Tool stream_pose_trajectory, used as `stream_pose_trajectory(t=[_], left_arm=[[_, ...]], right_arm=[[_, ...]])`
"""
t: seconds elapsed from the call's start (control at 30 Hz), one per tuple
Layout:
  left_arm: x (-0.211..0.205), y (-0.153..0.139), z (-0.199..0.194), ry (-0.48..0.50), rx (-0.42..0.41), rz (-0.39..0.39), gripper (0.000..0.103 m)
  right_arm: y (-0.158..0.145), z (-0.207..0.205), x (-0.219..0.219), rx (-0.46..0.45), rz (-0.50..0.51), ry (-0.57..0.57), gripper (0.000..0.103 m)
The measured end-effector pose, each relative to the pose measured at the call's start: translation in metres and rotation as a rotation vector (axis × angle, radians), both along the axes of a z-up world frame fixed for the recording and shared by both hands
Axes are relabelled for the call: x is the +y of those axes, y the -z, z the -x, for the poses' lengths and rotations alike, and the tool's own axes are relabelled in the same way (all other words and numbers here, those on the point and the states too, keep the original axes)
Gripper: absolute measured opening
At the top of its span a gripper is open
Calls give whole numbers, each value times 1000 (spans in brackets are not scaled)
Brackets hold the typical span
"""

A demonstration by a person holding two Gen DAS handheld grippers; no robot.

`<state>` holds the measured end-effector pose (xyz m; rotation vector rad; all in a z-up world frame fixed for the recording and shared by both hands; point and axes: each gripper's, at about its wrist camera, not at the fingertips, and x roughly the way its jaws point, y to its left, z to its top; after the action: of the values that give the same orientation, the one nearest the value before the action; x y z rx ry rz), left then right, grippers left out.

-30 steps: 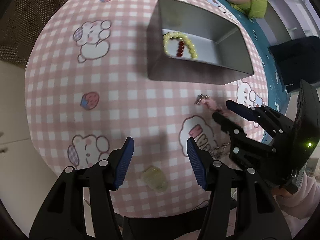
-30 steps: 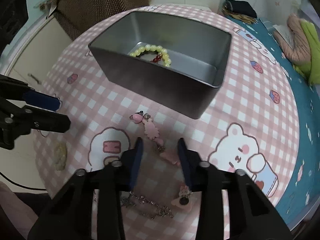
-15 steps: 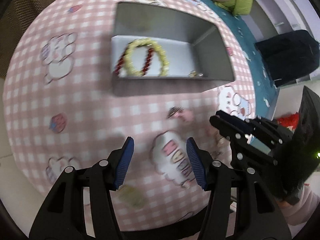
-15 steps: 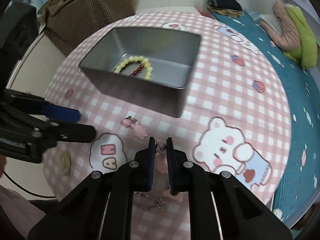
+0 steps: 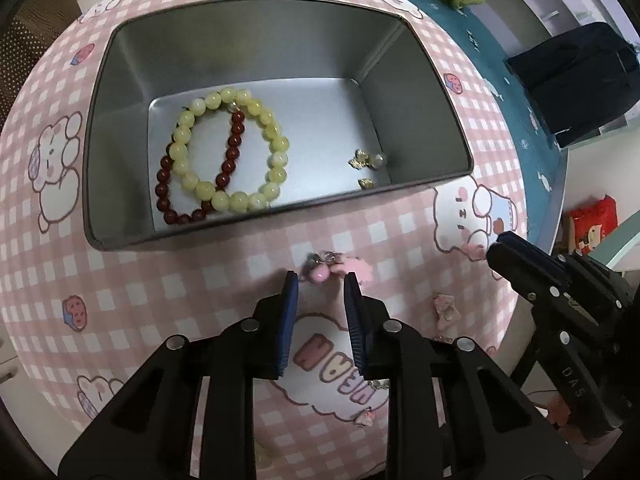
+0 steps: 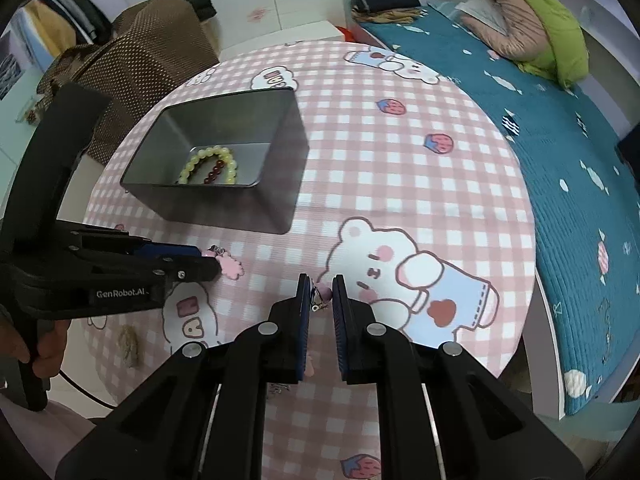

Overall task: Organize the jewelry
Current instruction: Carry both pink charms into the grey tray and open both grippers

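Observation:
A grey metal tin stands on the pink checked table. It holds a yellow bead bracelet, a dark red bead bracelet and small gold earrings. My left gripper is partly closed around a pink charm on the table, not clamped. My right gripper is shut on a small pink clip charm, lifted above the table. In the left wrist view the right gripper is at the right. Another pink piece lies near it.
A pale yellowish item lies at the table's near left edge. A bed with a teal cover runs along the right. A brown dotted chair stands behind the tin.
The left gripper moved toward the tin and narrowed around the pink charm. The right gripper, shut on the clip charm, lifted it and moved right, away from the tin.

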<state>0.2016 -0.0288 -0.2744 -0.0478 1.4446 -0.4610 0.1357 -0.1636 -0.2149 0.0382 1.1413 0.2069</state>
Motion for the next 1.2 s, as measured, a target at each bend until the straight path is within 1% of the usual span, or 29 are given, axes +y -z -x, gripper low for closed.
stream_pose_trajectory(t=[0.17,0.27,0.47,0.6,0.73,0.93,1.1,1.2], left_arm=[[-7,-1,-4,23,-17,-13,23],[-9,2,-4,26,-19,-14,11],[-7,1,-4,26,-15,-6,11],[1,-6,-1,24,-28,7,11],[9,-20,1,14,-47,32,11],[22,-54,7,-2,-116,81,11],[33,-87,7,-38,-189,115,11],[40,-97,2,-78,-211,129,11]], right_arm=[[2,3,-2,8,-7,3,10],[2,2,-1,9,-8,1,10],[-2,-2,-2,0,-10,0,10],[-8,-4,-1,-15,-12,-1,10],[-19,-6,2,-42,-10,-9,10],[-40,-14,10,-101,-9,-38,10],[-62,-27,18,-166,-30,-67,10],[-72,-35,25,-197,-45,-91,10]])
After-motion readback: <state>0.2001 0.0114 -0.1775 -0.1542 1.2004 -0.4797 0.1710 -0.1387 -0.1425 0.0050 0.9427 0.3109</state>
